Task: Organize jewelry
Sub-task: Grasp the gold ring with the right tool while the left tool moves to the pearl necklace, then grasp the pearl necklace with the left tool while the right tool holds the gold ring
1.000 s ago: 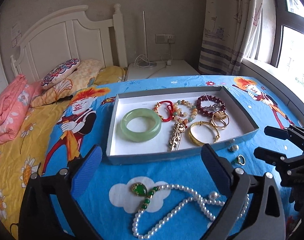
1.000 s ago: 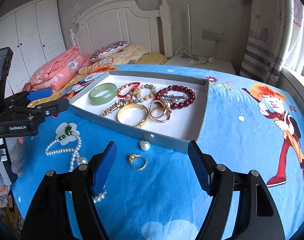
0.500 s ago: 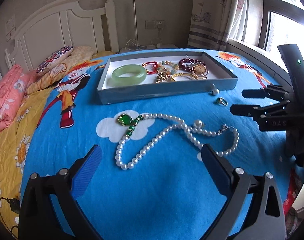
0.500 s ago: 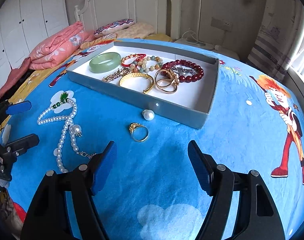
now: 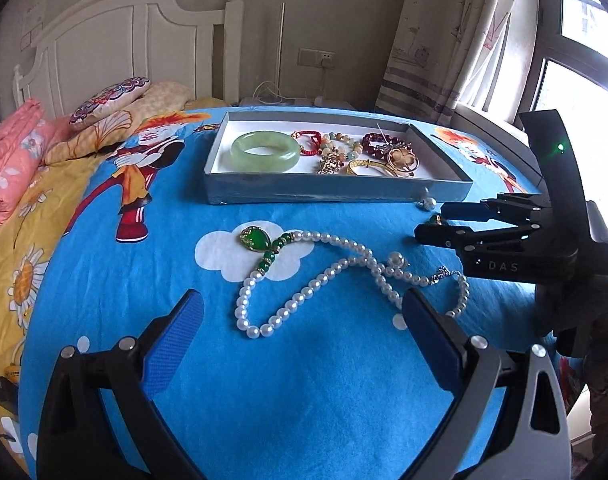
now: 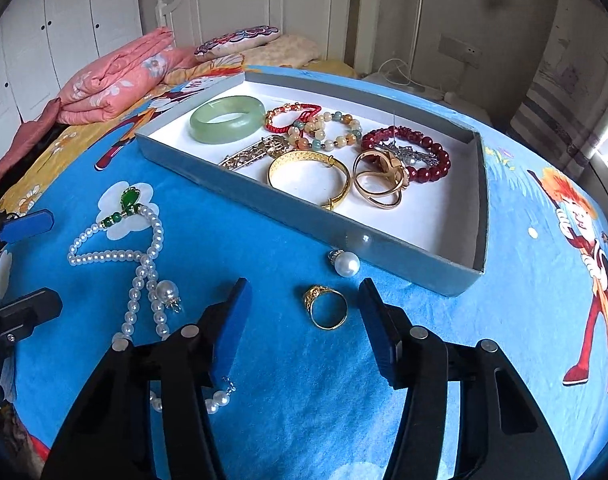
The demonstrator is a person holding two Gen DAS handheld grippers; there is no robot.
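Bedroom, blue cartoon bedspread (image 6: 288, 408). My right gripper (image 6: 304, 312) has just been closing, jaws still apart, gold ring (image 6: 326, 307) between them untouched. Left gripper (image 5: 300, 332) released over pearl necklace (image 5: 328, 280). Tray (image 6: 404, 256) near. Risk: pads snag soft fabric, ring skids toward loose pearl (image 6: 347, 263).

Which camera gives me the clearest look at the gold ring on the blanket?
The right wrist view: the gold ring lies whole and unobstructed between the open right gripper. In the left wrist view the gripper's finger hides most of the ring.
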